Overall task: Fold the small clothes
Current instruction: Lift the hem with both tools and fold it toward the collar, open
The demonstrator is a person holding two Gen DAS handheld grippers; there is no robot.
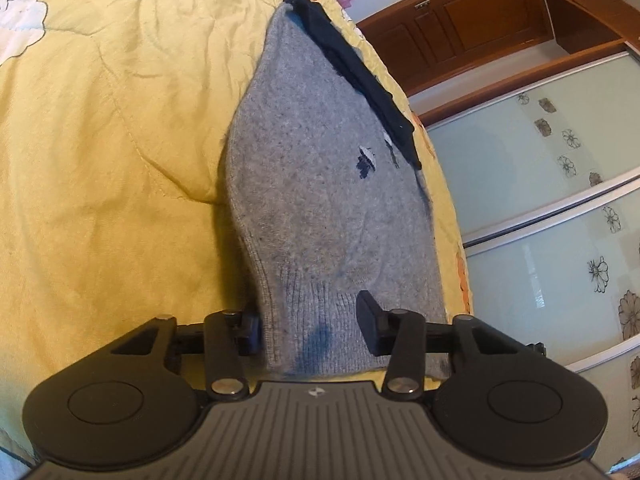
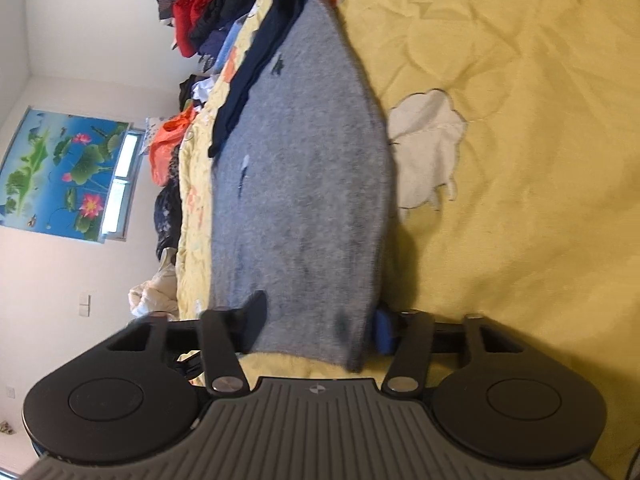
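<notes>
A grey knitted sweater [image 1: 304, 184] with small dark motifs stretches over the yellow bedspread [image 1: 100, 140]. Its ribbed hem runs between the fingers of my left gripper [image 1: 308, 326], one fingertip [image 1: 368, 320] over the knit and the other behind its edge. In the right wrist view the same sweater [image 2: 304, 168] reaches away from my right gripper [image 2: 318, 326], which is shut on its near edge with a blue pad [image 2: 383, 332] on the right side. A dark navy garment [image 1: 356, 68] lies along the sweater's far edge, near the bed's side [image 2: 256, 60].
The bedspread [image 2: 520, 120] carries a white patch [image 2: 428, 148]. A pile of mixed clothes [image 2: 200, 16] sits at the bed's far end. Sliding wardrobe doors [image 1: 540, 180] and wooden cabinets [image 1: 460, 28] stand beyond the bed edge. A lotus poster [image 2: 60, 172] hangs on the wall.
</notes>
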